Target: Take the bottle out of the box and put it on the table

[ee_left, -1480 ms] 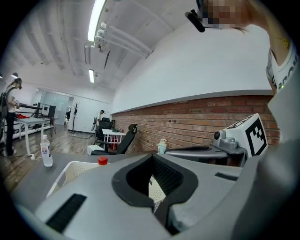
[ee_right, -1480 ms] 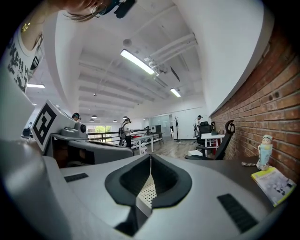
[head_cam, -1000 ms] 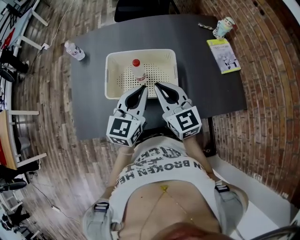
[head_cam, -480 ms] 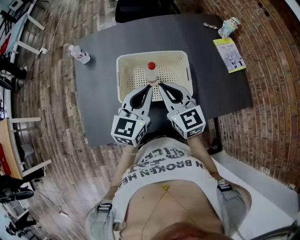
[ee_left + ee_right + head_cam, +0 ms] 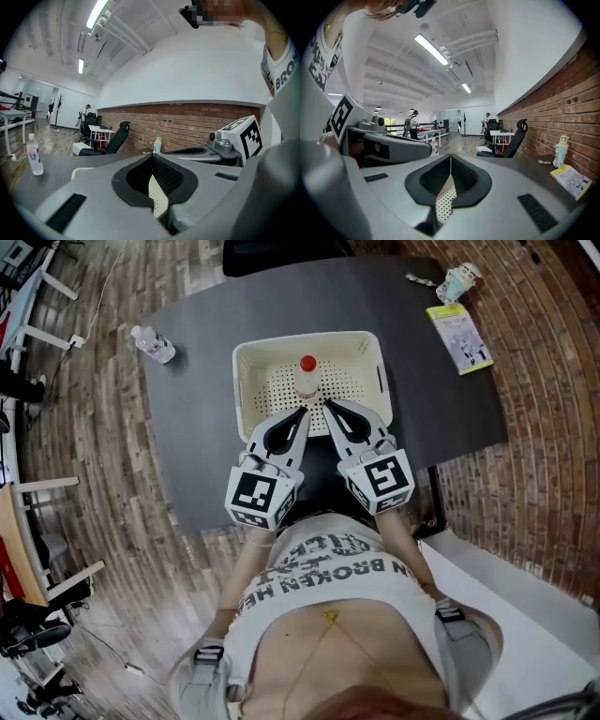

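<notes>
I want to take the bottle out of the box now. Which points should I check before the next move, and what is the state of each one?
1. Bottle stands upright in the box: ok.
2. Left claw open enough to grasp: not ok, its jaws are together.
3. Right claw open enough to grasp: not ok, its jaws are together.
4. Both claws empty: ok.
5. Bare table beside the box to set the bottle on: ok.

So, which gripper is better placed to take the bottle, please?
Probably the left gripper: its tips point straight at the bottle; the right gripper sits off to its side. Both are shut.
</notes>
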Motion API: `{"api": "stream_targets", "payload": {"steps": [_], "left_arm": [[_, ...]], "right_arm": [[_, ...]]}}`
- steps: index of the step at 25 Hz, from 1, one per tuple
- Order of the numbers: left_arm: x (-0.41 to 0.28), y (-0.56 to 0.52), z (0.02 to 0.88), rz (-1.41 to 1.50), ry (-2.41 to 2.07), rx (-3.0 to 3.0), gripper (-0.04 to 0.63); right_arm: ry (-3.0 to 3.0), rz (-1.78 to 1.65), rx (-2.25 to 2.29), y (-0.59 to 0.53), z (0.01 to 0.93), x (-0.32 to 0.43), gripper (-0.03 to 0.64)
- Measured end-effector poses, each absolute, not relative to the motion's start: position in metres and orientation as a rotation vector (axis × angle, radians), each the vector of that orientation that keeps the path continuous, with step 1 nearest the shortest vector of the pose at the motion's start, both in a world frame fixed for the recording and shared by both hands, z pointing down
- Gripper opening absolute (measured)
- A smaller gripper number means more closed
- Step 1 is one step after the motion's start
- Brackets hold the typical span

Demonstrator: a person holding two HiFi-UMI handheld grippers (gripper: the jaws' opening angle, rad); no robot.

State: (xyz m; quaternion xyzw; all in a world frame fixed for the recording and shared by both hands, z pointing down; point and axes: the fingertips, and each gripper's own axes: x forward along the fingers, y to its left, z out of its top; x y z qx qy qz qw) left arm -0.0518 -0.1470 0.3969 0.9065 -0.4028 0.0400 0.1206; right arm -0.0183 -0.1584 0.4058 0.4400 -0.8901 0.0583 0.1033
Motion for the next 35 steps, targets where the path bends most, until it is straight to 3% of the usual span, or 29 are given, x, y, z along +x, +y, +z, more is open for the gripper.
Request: {"api": "stream_targets", "payload": {"steps": [35], "left_arm": [[-0.023, -0.195, 0.412, 0.154, -1.37, 2.547, 0.008]], "right_arm": [[-2.692, 0.187, 1.128, -0.191, 0.405, 0.022, 0.009]]}}
